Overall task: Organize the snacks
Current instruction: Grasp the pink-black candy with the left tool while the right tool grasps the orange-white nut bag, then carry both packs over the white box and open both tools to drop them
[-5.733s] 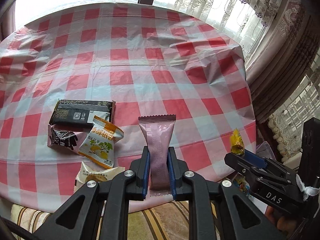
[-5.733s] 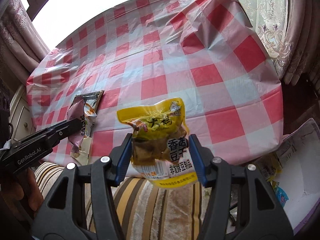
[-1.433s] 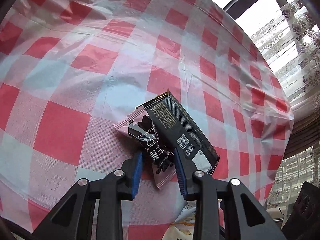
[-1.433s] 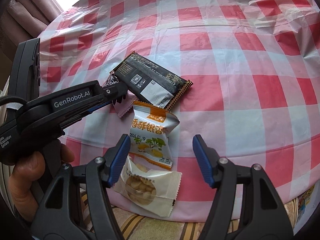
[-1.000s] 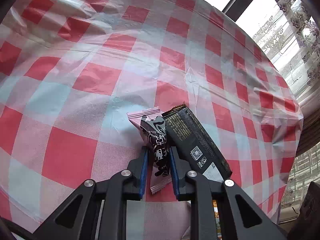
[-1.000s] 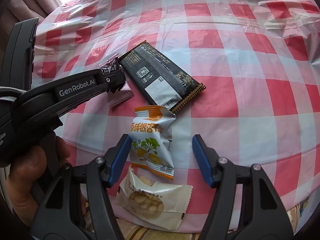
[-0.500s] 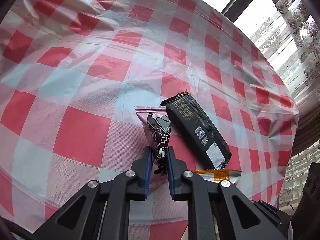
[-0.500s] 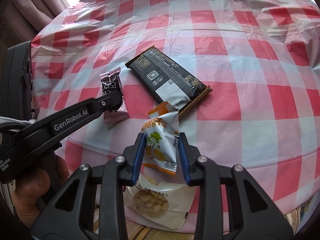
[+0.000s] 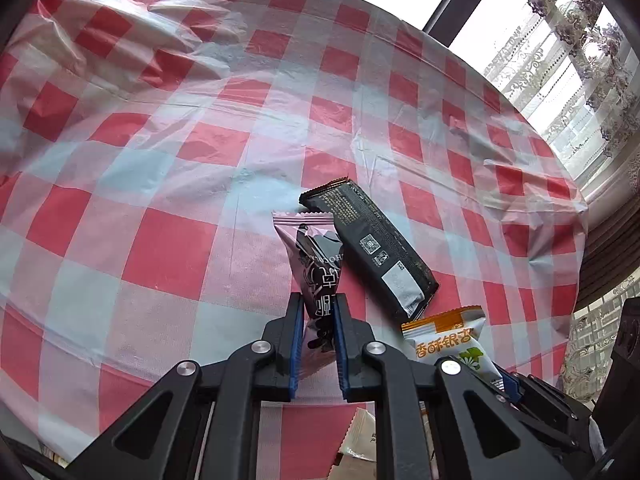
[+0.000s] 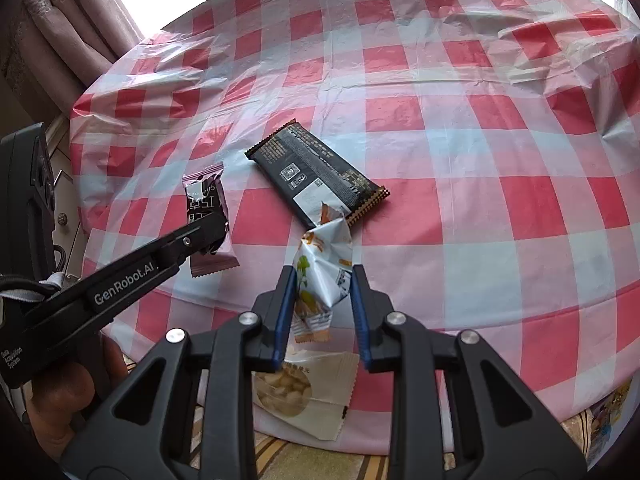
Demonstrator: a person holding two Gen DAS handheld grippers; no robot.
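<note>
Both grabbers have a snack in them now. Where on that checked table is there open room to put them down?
The tablecloth lies bare beyond and right of the black bar. It is crowded along the near edge: black bar, cream packet, both held snacks.

The tablecloth is checked in red, pale blue and pink-white. On it lies a black wrapper with gold zigzag ends and a white label patch. Left of the wrapper, a pink packet carries black print. Below the wrapper, an orange-and-white packet shows green leaves, and a cream packet lies nearest the cloth's edge.
</note>
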